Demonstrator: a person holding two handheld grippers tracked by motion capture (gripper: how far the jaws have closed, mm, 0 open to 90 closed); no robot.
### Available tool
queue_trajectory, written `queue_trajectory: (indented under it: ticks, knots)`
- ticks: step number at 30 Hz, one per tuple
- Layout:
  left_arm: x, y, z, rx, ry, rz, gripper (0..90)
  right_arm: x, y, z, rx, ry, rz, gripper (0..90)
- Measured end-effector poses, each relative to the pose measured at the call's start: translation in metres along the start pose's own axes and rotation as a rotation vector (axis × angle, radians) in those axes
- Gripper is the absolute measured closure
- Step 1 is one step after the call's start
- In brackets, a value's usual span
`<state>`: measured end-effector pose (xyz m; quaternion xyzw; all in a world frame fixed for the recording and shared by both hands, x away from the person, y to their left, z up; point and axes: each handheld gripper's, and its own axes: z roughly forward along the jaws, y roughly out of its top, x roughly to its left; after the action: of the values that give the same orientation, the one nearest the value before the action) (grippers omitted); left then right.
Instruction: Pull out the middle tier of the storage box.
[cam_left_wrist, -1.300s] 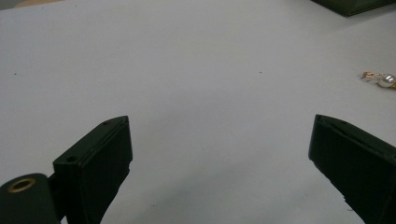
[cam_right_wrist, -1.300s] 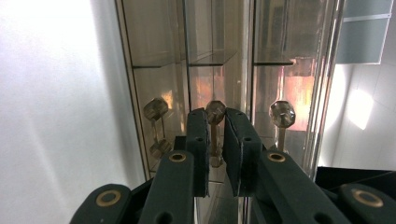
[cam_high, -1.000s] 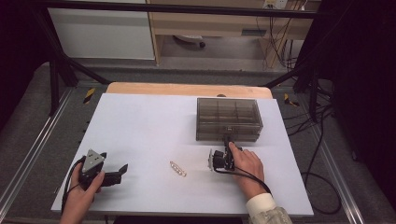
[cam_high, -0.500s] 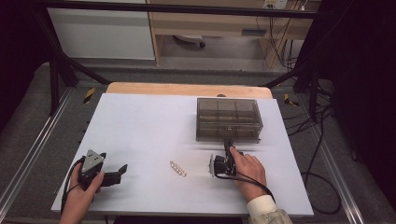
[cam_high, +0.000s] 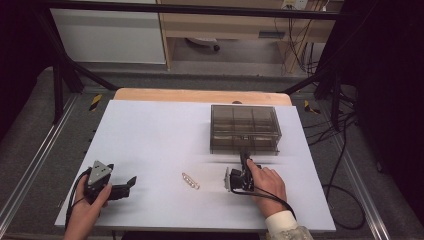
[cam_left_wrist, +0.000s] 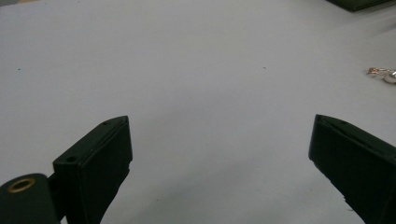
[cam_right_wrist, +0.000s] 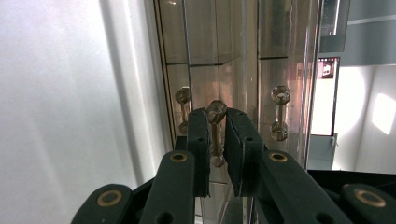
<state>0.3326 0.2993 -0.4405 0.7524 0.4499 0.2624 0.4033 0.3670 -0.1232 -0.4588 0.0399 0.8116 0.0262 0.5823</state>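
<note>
A smoky clear drawer box (cam_high: 245, 127) stands on the white table (cam_high: 160, 135), right of centre. My right gripper (cam_high: 244, 156) reaches to its front face, held by a hand in a white cuff. In the right gripper view the box front (cam_right_wrist: 205, 56) carries three small round-ended handles, and my right gripper (cam_right_wrist: 216, 116) is shut on the middle handle (cam_right_wrist: 215, 112). Whether that drawer has slid out I cannot tell. My left gripper (cam_high: 129, 186) rests near the table's front left, open, with nothing between its jaws (cam_left_wrist: 219, 135).
A small gold-and-pearl piece of jewellery (cam_high: 190, 180) lies on the table between the two grippers, and sits at the right edge of the left gripper view (cam_left_wrist: 384, 74). Black frame bars and loose cables (cam_high: 345, 165) flank the table. A wooden strip (cam_high: 200, 95) edges its far side.
My right hand and gripper have drawn back slightly toward the near edge, still on the handle. The left hand, the jewellery and the box have stayed put.
</note>
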Motion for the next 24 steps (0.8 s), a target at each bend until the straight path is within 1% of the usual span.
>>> queue_trajectory:
  ticks: [9,10,11,12,13,14,15,16,17,18,19,20,23,24]
  knots:
    - [-0.001,0.000,0.001,0.008,-0.002,0.001,5.8,0.000,-0.002,-0.003,0.007,0.013,0.004,80.2]
    - [-0.001,0.000,0.001,0.011,-0.004,0.004,5.8,0.000,-0.002,-0.003,0.000,0.015,0.013,78.3]
    - [-0.001,0.000,0.001,0.010,-0.004,0.004,5.8,-0.001,-0.002,-0.003,-0.008,0.017,0.029,74.5]
    - [-0.001,0.000,0.001,0.010,-0.004,0.004,5.7,-0.001,-0.002,-0.003,-0.008,0.017,0.029,74.5]
    - [-0.001,-0.001,0.002,0.010,-0.006,0.002,5.7,-0.001,-0.002,-0.003,-0.004,0.023,0.046,72.5]
    - [-0.002,-0.001,0.002,0.012,-0.005,0.004,5.7,-0.003,-0.001,-0.004,-0.023,0.044,0.078,67.9]
    - [-0.002,-0.001,0.002,0.012,-0.005,0.004,5.7,-0.003,-0.001,-0.004,-0.023,0.044,0.078,67.9]
    - [-0.002,-0.001,0.002,0.015,-0.006,0.007,5.8,-0.004,0.000,-0.006,-0.035,0.055,0.114,63.9]
    - [-0.002,-0.001,0.002,0.015,-0.006,0.008,5.7,-0.006,0.001,-0.007,-0.047,0.062,0.127,62.4]
    - [-0.002,-0.001,0.002,0.015,-0.006,0.008,5.7,-0.006,0.001,-0.007,-0.047,0.062,0.127,62.4]
    - [-0.002,-0.001,0.002,0.015,-0.006,0.007,5.7,-0.007,0.003,-0.008,-0.058,0.075,0.152,61.0]
    - [-0.002,-0.001,0.002,0.018,-0.007,0.007,5.7,-0.009,0.004,-0.010,-0.083,0.103,0.207,58.1]
    - [-0.002,-0.001,0.003,0.021,-0.008,0.012,5.7,-0.015,0.005,-0.011,-0.112,0.144,0.307,53.1]
    - [-0.002,-0.001,0.003,0.021,-0.008,0.012,5.8,-0.015,0.005,-0.011,-0.112,0.144,0.307,53.1]
